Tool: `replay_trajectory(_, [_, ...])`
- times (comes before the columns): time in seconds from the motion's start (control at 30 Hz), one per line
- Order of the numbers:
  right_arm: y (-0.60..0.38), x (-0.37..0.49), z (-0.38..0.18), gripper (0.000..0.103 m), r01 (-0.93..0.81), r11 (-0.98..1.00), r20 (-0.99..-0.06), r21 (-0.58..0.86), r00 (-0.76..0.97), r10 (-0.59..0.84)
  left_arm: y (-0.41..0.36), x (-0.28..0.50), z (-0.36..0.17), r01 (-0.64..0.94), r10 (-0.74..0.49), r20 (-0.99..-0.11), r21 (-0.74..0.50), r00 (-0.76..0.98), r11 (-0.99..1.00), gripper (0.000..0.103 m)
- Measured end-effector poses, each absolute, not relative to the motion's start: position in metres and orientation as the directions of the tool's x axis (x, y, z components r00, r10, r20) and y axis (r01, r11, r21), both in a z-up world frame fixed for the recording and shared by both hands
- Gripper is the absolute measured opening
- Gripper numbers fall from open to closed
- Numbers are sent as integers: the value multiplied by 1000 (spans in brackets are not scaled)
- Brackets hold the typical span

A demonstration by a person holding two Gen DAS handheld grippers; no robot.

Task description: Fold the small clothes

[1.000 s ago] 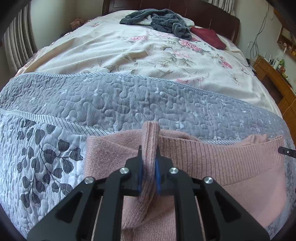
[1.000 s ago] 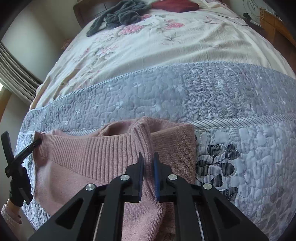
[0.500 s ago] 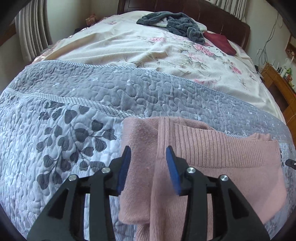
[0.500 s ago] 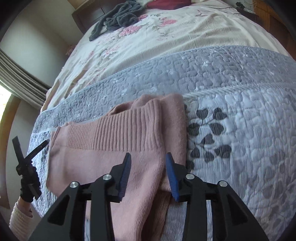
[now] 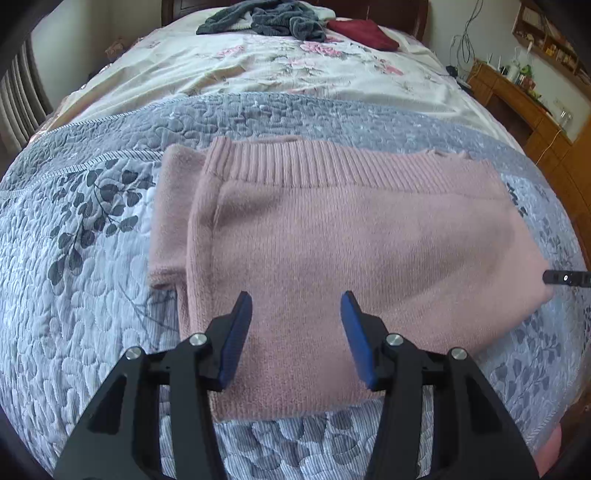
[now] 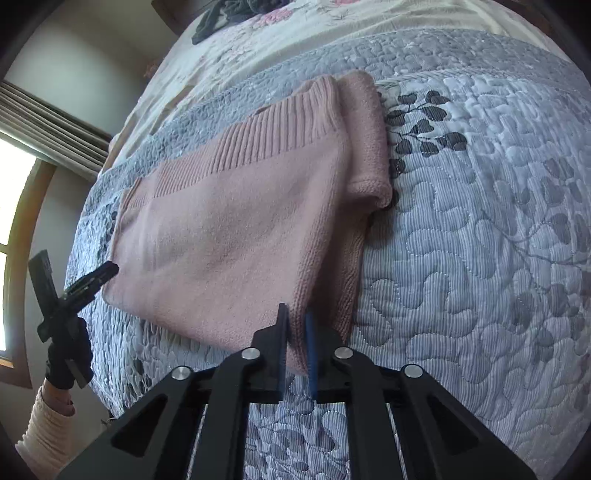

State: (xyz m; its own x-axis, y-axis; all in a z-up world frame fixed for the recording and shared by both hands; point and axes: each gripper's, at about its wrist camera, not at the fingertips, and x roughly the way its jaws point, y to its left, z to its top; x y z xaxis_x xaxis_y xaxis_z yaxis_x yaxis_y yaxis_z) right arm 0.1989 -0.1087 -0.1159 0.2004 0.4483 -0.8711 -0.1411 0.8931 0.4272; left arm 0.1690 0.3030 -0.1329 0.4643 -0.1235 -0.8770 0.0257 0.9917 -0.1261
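Since half a second ago the right tongs [image 6: 295, 325] have closed from wide apart onto the near right corner of the pink sweater [image 5: 332, 229], while the left tongs [image 5: 295, 317] stand wide open and empty above its near edge. The sweater lies folded on the grey quilted bedspread [image 5: 92, 258]. Far off lie a dark grey garment [image 5: 266, 18] and a maroon pillow [image 5: 365, 31]; a wooden cabinet [image 5: 524, 107] stands right. No readable writing.
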Motion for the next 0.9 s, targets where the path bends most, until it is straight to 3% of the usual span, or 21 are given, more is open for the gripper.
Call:
replay_trajectory(0.2, [-100, 198, -130, 8, -160, 935, -923, 317, 175, 343, 308, 170, -159, -9, -119, -901, -135, 417, 991, 50])
replay_trajectory(0.43, [-104, 198, -146, 8, -132, 932, -919, 336, 171, 356, 309, 168, -164, -8, -120, -898, -136, 423, 991, 50])
replay_trajectory(0.5, [-105, 200, -142, 12, -135, 926, -912, 354, 169, 373, 308, 169, -163, -12, -116, -901, -133, 418, 991, 50])
replay_trajectory(0.53, [-108, 200, -138, 19, -132, 918, -902, 374, 177, 393, 308, 170, -160, -14, -114, -903, -132, 414, 991, 50])
replay_trajectory(0.57, [-113, 201, -131, 37, -127, 910, -890, 395, 192, 413, 306, 171, -157, -12, -118, -902, -135, 415, 991, 50])
replay_trajectory(0.63, [-121, 208, -119, 60, -115, 902, -872, 415, 231, 431, 303, 173, -148, 1, -132, -894, -146, 429, 989, 51])
replay_trajectory(0.9, [-147, 259, -119, 63, -48, 860, -827, 507, 252, 502, 285, 209, -124, 14, -157, -869, -171, 469, 985, 53])
